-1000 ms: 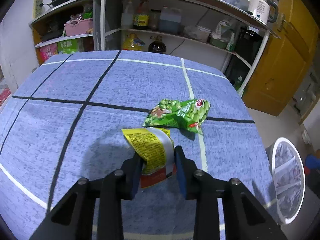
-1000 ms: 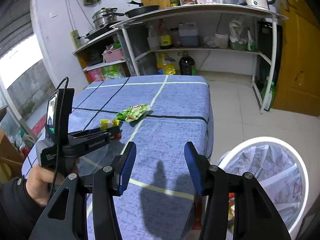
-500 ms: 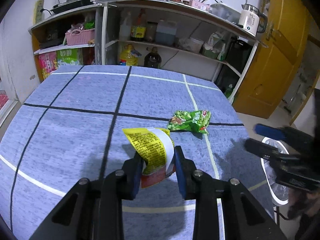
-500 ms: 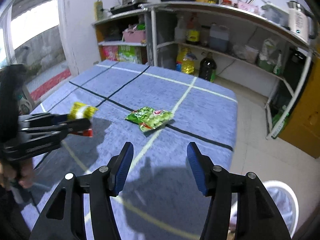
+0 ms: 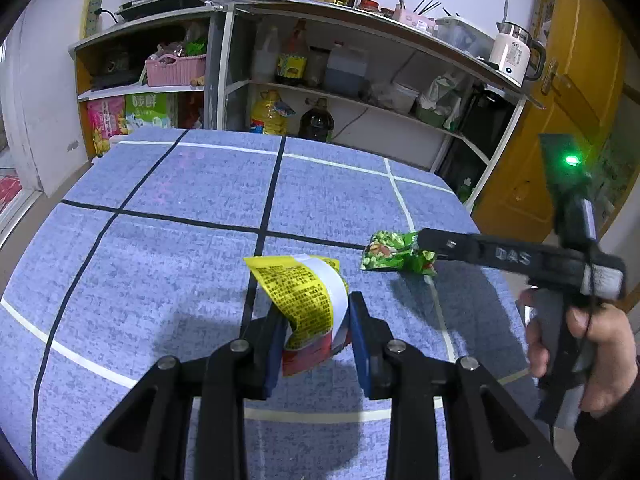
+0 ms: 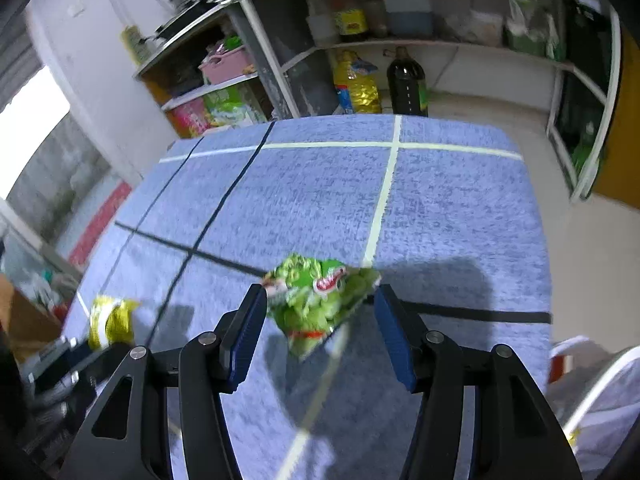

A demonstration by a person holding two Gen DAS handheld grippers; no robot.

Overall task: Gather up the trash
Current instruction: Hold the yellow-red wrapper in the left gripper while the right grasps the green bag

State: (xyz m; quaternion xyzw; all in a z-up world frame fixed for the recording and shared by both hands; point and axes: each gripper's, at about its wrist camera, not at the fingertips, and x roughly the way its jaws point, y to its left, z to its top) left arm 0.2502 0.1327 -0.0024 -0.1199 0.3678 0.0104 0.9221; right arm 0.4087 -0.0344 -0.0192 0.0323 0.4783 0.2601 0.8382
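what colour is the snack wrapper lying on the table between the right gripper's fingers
Green, with a small red logo patch: the snack wrapper shows best in the right wrist view.

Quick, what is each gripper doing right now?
Left gripper: closed on the yellow wrapper.
Right gripper: open around the green snack bag, not gripping it.

The surface lies open toward 9 and 12 o'clock; only the green wrapper lies between the right tongs.
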